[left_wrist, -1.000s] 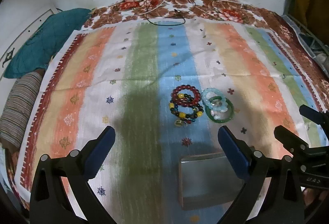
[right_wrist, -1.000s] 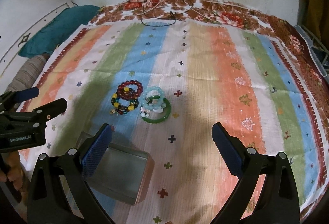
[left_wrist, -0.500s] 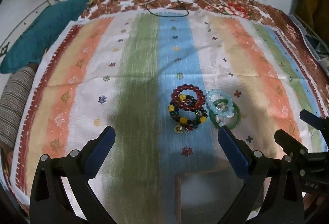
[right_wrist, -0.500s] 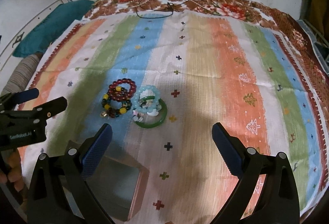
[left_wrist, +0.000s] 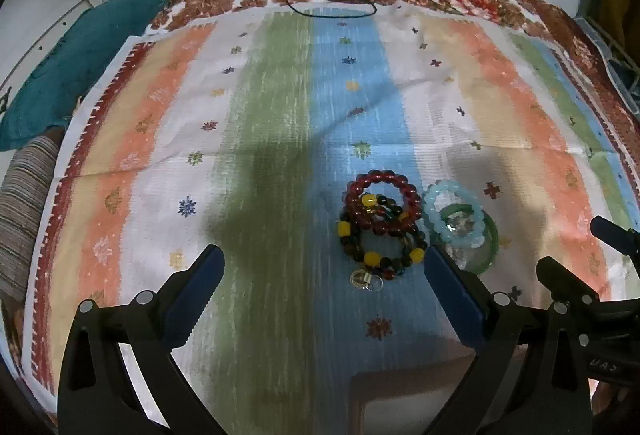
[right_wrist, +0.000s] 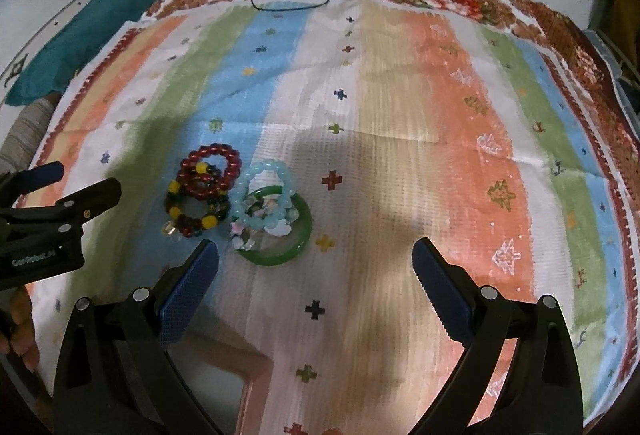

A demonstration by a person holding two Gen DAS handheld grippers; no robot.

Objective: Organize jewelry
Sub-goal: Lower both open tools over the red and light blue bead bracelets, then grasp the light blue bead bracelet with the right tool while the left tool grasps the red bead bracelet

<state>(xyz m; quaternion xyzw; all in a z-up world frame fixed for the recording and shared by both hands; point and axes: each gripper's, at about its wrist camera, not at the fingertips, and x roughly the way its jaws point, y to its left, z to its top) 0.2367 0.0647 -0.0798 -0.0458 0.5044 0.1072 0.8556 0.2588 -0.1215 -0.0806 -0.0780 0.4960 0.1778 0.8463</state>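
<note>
Hovering low over the striped cloth (left_wrist: 280, 139), the left gripper (left_wrist: 320, 267) and the right gripper (right_wrist: 316, 259) both have fingers spread wide, holding nothing. Nearest, a box (left_wrist: 408, 399) shows only its rim. Beyond lie the bracelets, touching: dark beaded bracelet (left_wrist: 380, 247), red beaded bracelet (left_wrist: 384, 191), green bangle (right_wrist: 280, 255), pale blue bracelet (right_wrist: 260, 195). Farthest, cords (left_wrist: 332, 3) cross the floral border.

Glossy red bead bracelet (left_wrist: 384, 203) on matt woven striped cloth (left_wrist: 280, 139); beside it, smooth glassy green bangle (right_wrist: 298, 235); translucent pale-blue beads (right_wrist: 264, 195).
</note>
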